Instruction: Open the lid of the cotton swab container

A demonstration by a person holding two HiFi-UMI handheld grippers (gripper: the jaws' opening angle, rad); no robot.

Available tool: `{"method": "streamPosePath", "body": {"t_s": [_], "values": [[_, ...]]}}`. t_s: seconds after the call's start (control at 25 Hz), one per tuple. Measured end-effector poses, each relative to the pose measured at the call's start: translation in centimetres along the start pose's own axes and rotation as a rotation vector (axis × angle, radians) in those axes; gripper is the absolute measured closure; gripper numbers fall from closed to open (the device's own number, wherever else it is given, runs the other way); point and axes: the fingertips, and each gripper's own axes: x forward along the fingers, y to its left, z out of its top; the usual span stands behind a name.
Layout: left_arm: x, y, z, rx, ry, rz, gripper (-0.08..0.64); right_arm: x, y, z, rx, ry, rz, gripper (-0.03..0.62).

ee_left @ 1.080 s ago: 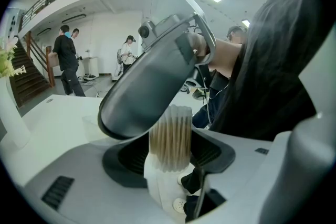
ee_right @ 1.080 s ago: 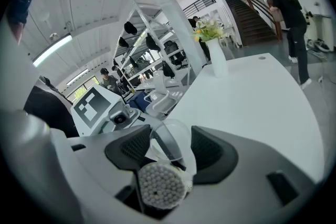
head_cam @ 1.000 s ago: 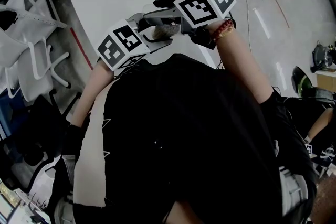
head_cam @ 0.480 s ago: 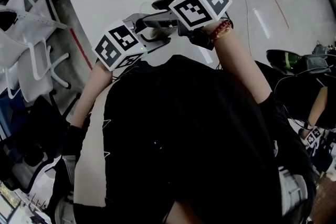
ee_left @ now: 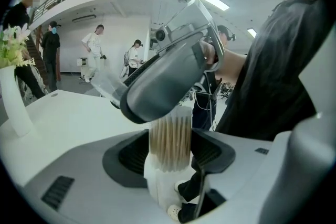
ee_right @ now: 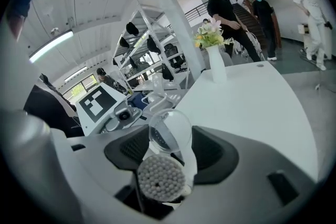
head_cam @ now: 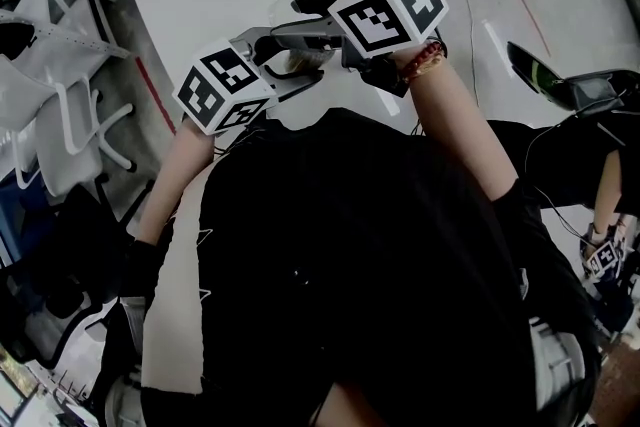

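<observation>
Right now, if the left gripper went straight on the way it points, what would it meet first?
Most likely the right gripper: its grey body hangs right ahead, over the cotton swab container in the left gripper's jaws. Depth is unclear.

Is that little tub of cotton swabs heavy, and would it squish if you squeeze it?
Probably light: the cotton swab container is clear plastic packed with thin swabs. It may flex if squeezed hard. Its lid stands open, so swabs could slide out if tipped.
</observation>
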Motion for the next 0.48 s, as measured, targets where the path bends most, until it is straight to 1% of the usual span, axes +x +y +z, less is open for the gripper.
{"method": "streamPosePath", "body": {"t_s": [0.12, 0.28, 0.48], "values": [[-0.1, 0.1, 0.0, -0.007, -0.003, -0.003, 0.301, -0.3, -0.1, 0.8, 0.003, -0.036, -0.010, 0.336], [-0.1, 0.3, -0.1, -0.016, -0.009, -0.006, 0.301, -0.7, -0.2, 1.3, -0.002, -0.055, -0.017, 0.334], [0.2, 0.4, -0.1, -0.026, -0.009, -0.011, 0.301, -1.4, -0.6, 2.4, -0.004, -0.113, -0.030, 0.334]]}}
